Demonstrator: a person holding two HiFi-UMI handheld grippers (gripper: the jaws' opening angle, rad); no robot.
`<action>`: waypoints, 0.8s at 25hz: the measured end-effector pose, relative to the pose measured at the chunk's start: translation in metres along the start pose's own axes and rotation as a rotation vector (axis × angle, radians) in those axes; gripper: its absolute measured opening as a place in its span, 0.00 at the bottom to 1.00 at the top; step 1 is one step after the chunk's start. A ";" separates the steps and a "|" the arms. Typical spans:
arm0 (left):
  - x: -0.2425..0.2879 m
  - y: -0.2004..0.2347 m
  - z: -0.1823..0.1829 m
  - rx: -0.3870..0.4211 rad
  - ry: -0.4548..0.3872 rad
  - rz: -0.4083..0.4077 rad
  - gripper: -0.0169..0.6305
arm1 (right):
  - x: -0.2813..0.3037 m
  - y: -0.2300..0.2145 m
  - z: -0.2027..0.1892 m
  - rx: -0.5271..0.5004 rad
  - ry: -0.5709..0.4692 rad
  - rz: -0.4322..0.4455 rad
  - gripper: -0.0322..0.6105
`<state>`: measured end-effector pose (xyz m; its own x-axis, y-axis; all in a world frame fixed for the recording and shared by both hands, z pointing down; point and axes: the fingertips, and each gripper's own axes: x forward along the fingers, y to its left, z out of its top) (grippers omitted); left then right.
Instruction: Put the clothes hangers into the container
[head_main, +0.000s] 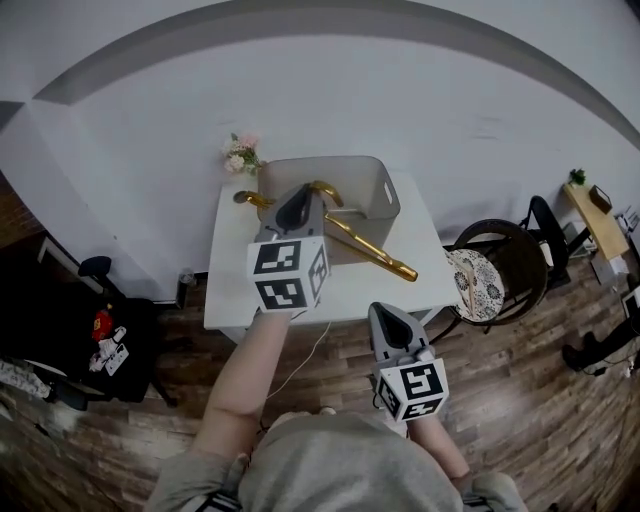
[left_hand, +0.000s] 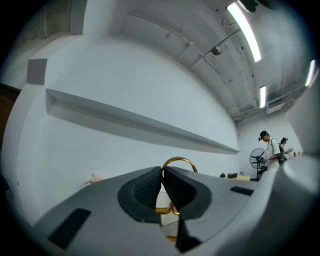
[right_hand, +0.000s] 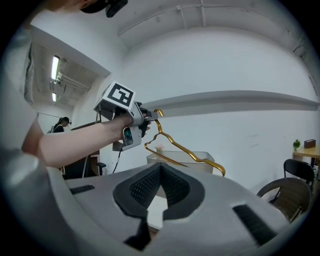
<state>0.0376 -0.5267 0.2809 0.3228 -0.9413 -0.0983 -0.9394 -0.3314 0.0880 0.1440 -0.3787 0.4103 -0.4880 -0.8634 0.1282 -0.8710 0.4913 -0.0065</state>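
- Left gripper (head_main: 293, 212): jaws pressed together on the neck of the gold metal clothes hanger (head_main: 370, 250), just under its hook. It holds the hanger in the air above the table.
- Right gripper (head_main: 385, 312): jaws pressed together with nothing between them. It is held low near the person's body, short of the table's near edge and well apart from the hanger.
- Position of the hanger: over the near rim of the grey rectangular plastic container (head_main: 385, 185), which stands at the back of the white table (head_main: 350, 290).
- Long axis: diagonal, from far left to near right. The left shoulder lies above the container's left corner. The right shoulder juts out past the near wall, over bare tabletop.
- Judgement: the drop depends on that overhang. The long axis should be swung in line with the container's length before lowering, or the right shoulder may catch the rim.
- Nearer arm: the left, which already holds the hanger.
- Count: one hanger, one container, two grippers. No second hanger shows in any view.
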 end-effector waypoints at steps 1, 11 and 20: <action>0.005 0.000 -0.001 -0.002 0.001 -0.002 0.05 | 0.002 -0.001 -0.001 0.001 0.003 0.003 0.05; 0.060 0.010 -0.024 -0.011 0.036 -0.026 0.05 | 0.022 -0.018 -0.014 0.024 0.022 -0.015 0.05; 0.111 0.028 -0.040 -0.062 0.054 -0.043 0.05 | 0.063 -0.037 -0.008 0.027 0.022 -0.028 0.05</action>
<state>0.0522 -0.6433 0.3123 0.3700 -0.9277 -0.0495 -0.9162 -0.3732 0.1463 0.1453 -0.4504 0.4271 -0.4621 -0.8739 0.1507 -0.8857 0.4633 -0.0290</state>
